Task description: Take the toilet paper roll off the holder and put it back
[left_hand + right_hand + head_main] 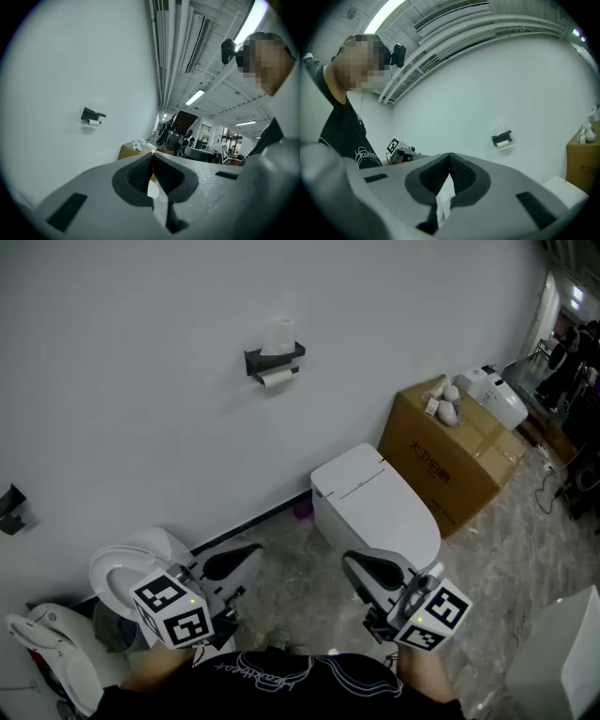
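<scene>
1. The toilet paper roll [275, 378] is seen hanging in the black holder [272, 359], which is fixed high on the white wall [141, 381].
2. A second roll [278, 334] is stood upright on top of the holder, directly above the hanging one.
3. In both gripper views the holder is seen far off on the wall, small and well apart from either pair of tongs.
4. The left tongs [251, 550] [152, 155] are held low at the bottom left of the head view. They are pressed together, with the dark ribbed pads meeting at the tips, and nothing is pinched between them.
5. The right tongs [352, 560] [449, 155] are held low at the bottom right of the head view. They too are pressed together at the tips, and nothing is gripped.
6. The left tongs and the right tongs are kept apart from each other, and each is carried close to the person's dark shirt [281, 685].
7. A white toilet [375, 507] with its lid down is set against the wall, below and to the right of the holder.
8. A cardboard box [450, 456] is placed just beside the toilet on its right, and small white things [444, 401] are laid on top of it.
9. A round white object [127, 568] is seen on the floor near the left tongs; what it is cannot be told.
</scene>
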The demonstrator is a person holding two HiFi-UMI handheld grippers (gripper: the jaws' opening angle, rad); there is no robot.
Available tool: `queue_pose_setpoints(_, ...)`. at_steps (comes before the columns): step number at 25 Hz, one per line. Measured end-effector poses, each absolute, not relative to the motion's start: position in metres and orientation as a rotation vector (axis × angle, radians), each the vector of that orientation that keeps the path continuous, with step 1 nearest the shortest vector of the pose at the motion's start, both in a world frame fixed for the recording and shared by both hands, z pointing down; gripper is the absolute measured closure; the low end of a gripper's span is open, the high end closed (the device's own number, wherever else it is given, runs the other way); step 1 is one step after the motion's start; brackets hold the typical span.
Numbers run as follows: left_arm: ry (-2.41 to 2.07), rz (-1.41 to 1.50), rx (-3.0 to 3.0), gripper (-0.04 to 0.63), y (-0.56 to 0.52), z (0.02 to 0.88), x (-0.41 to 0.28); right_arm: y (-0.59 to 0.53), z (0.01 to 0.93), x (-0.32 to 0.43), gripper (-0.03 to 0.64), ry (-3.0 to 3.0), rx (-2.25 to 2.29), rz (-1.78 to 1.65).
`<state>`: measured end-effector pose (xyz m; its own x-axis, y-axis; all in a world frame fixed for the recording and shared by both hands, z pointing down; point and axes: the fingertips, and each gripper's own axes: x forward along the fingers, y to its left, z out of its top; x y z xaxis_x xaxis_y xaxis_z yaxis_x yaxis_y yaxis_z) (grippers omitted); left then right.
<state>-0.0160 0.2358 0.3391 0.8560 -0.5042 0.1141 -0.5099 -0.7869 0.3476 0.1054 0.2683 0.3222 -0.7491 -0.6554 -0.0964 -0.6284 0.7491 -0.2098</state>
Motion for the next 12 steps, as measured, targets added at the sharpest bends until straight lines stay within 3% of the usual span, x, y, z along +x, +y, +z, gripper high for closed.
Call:
queue_pose_setpoints(10,-0.760,-0.040,2.723,0.591,0.267,0.321,-0.003,0.299,0.298,0.116,0.612,2.758,-1.012,-0.169)
queue_pose_setpoints(12,-0.769,-0.050,2.732,0.591,0.271,0.319,-0.003,0.301,0.296,0.117,0.552,2.775,-1.033,-0.144)
